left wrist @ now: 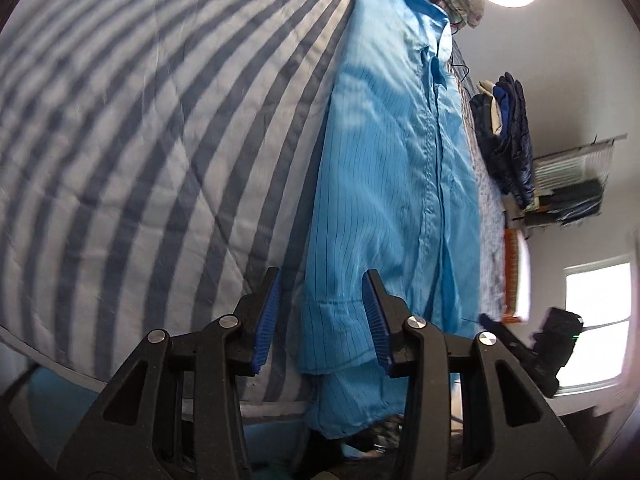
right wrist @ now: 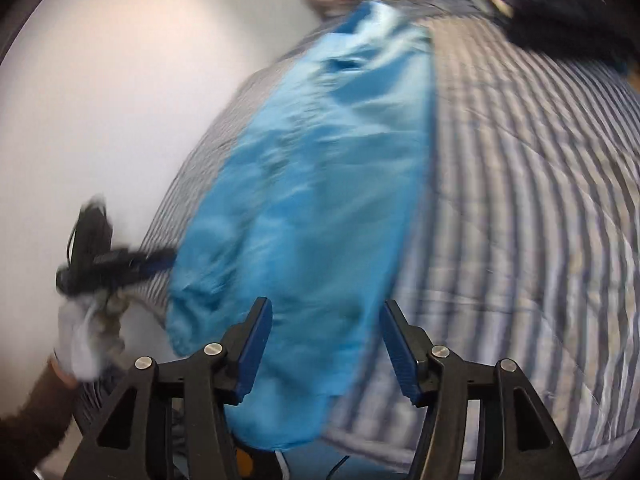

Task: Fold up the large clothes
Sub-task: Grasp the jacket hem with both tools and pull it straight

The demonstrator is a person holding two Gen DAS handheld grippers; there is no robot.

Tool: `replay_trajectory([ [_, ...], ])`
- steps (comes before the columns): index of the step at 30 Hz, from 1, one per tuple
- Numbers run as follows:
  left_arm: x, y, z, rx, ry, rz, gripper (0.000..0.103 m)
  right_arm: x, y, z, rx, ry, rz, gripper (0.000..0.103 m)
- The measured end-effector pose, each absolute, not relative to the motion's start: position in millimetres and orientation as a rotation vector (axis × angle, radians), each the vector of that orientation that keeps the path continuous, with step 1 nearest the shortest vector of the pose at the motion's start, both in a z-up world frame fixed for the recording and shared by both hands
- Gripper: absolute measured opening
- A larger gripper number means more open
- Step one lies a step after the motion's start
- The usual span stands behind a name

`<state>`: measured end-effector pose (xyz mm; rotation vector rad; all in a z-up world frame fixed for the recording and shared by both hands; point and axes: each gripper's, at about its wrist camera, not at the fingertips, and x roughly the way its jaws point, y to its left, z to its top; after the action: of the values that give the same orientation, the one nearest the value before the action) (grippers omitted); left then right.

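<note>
Left claw (left wrist: 320, 320) jaws apart over the blue shirt (left wrist: 392, 184) hem, nothing clamped. Right claw (right wrist: 326, 344) jaws apart too, view motion-blurred. Shirt lies lengthwise on the striped quilt (left wrist: 140, 140), hem hanging past the bed edge; collar end blurred, cut off.

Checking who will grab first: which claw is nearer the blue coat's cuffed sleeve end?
Left. The left claw hangs open right over the sleeve cuff of the blue coat; the right claw is open over the coat's opposite bottom corner.
</note>
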<state>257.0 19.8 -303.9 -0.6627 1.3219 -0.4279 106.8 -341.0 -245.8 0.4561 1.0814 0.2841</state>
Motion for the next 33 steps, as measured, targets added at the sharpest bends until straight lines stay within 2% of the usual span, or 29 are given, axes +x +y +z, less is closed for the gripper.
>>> replay_trajectory([
  [4, 258, 15, -306, -0.687, 1.325, -0.457, 0.041, 109, -363, -275, 0.621, 1.116, 0.298, 0.061],
  [9, 260, 5, -310, -0.711, 1.339, -0.483, 0.041, 115, -362, -296, 0.687, 1.136, 0.336, 0.057],
  [11, 260, 1, -311, -0.709, 1.346, -0.501, 0.040, 115, -363, -296, 0.702, 1.128, 0.357, 0.048],
  [13, 261, -5, -312, -0.700, 1.357, -0.515, 0.033, 116, -362, -299, 0.720, 1.135, 0.386, 0.037],
  [14, 261, -6, -312, -0.695, 1.360, -0.522, 0.031, 117, -359, -298, 0.726, 1.141, 0.398, 0.037],
  [16, 261, -12, -312, -0.674, 1.369, -0.539, 0.018, 117, -351, -298, 0.721, 1.149, 0.415, 0.035],
  [17, 261, -15, -312, -0.659, 1.370, -0.545, 0.016, 118, -348, -297, 0.717, 1.149, 0.422, 0.033],
  [19, 259, -17, -309, -0.634, 1.362, -0.552, 0.008, 119, -345, -299, 0.720, 1.160, 0.442, 0.015],
  [22, 259, -19, -300, -0.649, 1.332, -0.590, 0.005, 123, -342, -296, 0.687, 1.165, 0.440, 0.004],
  [25, 260, -21, -288, -0.678, 1.291, -0.624, 0.003, 124, -340, -285, 0.690, 1.137, 0.456, 0.001],
  [33, 276, -26, -257, -0.761, 1.204, -0.689, 0.003, 127, -350, -260, 0.753, 1.041, 0.480, 0.000],
])
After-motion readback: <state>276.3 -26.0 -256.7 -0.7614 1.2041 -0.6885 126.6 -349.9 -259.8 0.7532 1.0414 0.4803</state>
